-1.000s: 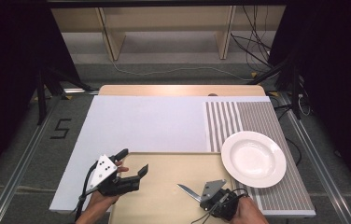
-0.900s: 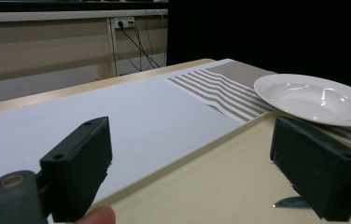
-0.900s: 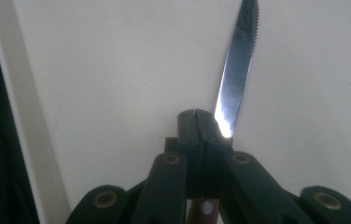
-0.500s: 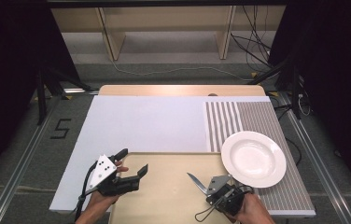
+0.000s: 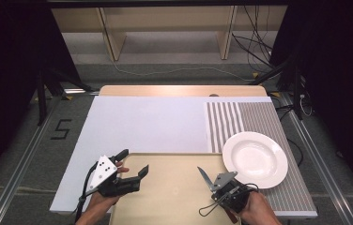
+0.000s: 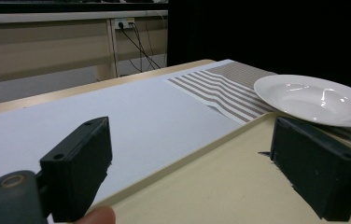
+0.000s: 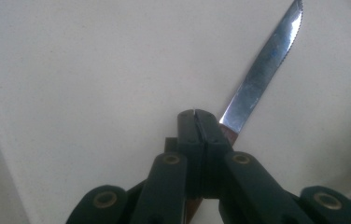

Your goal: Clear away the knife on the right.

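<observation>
A beige tray (image 5: 174,197) lies at the near edge of the table. Over its right half, my right gripper (image 5: 218,186) is shut on a knife (image 5: 205,177) at the handle. The serrated blade points up and left, away from the person. In the right gripper view the jaws (image 7: 195,116) meet on the reddish handle, and the blade (image 7: 262,79) sticks out over the tray (image 7: 94,93). My left gripper (image 5: 134,161) stands open at the tray's left edge with nothing between its jaws. In the left gripper view its jaws (image 6: 190,140) frame the tray (image 6: 220,186).
A white plate (image 5: 255,159) sits on a striped mat (image 5: 240,119) right of the tray, and appears again in the left gripper view (image 6: 313,98). A white sheet (image 5: 151,124) covers the table's middle. Shelving and cables stand beyond the far edge.
My right gripper has shifted a little to the right and away from the person, toward the plate, carrying the knife. The left gripper has stayed put.
</observation>
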Action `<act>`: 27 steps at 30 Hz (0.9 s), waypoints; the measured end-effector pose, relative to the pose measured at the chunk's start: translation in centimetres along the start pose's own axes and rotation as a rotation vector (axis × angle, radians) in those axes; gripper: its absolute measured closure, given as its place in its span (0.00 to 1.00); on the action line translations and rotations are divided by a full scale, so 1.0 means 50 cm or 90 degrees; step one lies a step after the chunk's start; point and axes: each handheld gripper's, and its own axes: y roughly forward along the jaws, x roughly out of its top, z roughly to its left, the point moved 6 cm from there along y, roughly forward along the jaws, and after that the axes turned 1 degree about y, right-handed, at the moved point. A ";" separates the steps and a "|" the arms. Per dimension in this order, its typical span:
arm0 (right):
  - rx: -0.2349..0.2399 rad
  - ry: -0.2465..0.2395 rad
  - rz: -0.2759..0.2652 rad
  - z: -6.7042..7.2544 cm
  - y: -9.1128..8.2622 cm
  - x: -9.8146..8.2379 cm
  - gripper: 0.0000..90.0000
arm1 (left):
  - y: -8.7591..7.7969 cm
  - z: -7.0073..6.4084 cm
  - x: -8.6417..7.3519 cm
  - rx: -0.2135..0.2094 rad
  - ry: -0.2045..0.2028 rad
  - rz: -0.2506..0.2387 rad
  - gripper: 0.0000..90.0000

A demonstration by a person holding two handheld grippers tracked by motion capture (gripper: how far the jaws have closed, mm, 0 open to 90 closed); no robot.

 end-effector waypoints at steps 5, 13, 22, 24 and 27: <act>-0.010 0.004 0.003 -0.005 0.000 -0.002 1.00 | 0.000 0.000 0.000 0.001 0.001 0.002 0.14; -0.017 0.014 0.009 -0.019 -0.003 -0.009 1.00 | 0.000 0.000 0.000 -0.001 -0.001 0.000 0.14; -0.019 0.025 0.011 -0.036 -0.009 -0.018 1.00 | -0.001 0.000 0.000 -0.001 -0.001 0.000 0.14; -0.020 0.030 0.014 -0.039 -0.011 -0.020 1.00 | -0.001 0.000 0.001 -0.001 -0.001 -0.001 0.14; -0.024 0.036 0.015 -0.044 -0.013 -0.024 1.00 | -0.001 0.000 0.001 0.000 -0.002 -0.001 0.14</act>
